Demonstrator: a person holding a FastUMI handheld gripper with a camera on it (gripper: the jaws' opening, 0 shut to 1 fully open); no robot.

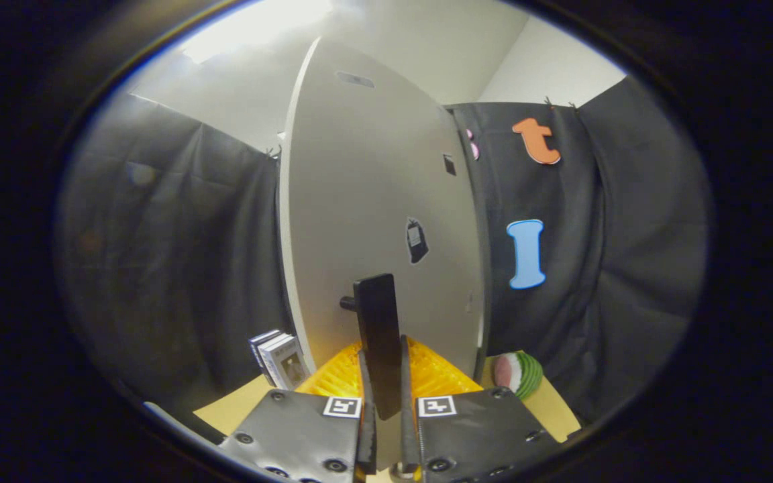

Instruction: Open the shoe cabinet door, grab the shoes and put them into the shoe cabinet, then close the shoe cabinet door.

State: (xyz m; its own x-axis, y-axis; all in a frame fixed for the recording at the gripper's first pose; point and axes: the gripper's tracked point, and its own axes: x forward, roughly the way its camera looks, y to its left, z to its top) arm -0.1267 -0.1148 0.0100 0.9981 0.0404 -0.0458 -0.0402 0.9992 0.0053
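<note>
Tool (383, 402) clamped on the door handle (377, 329), whose lower end is hidden.

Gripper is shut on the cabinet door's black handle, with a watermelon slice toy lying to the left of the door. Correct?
Not quite. In the gripper view the watermelon slice toy lies to the right of the cabinet door. The gripper is shut on the black handle.

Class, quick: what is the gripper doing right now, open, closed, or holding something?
Gripper: closed on the black door handle of the white shoe cabinet door, both fingers pressing its sides.
</note>
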